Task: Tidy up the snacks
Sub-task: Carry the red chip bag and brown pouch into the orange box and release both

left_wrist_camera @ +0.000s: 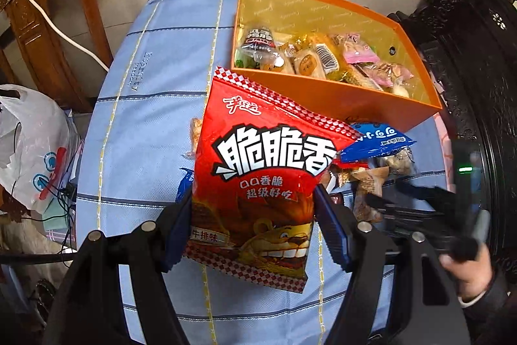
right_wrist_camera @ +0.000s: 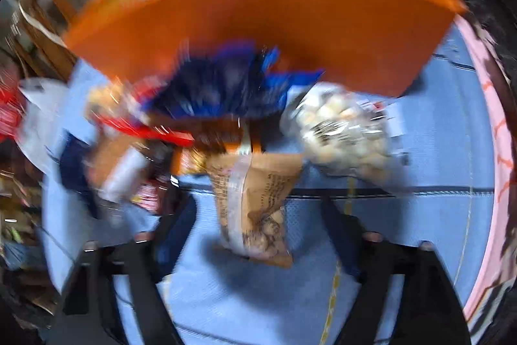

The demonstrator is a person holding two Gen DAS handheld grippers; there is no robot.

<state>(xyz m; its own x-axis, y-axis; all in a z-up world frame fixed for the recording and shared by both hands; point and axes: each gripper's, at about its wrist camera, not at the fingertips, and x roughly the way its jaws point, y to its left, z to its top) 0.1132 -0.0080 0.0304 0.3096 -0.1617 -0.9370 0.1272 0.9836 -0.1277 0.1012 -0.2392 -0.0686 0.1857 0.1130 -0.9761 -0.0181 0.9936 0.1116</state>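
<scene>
Covering the table, blue checked cloth (left_wrist_camera: 145, 118) beside carved wooden chair (left_wrist_camera: 42, 5).

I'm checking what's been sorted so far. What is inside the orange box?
The orange box holds small wrapped snacks along its bottom: a dark-labelled clear packet, yellow pastry wrappers and pink packets. The near wall hides the packets' lower parts, and anything beneath them.
</scene>
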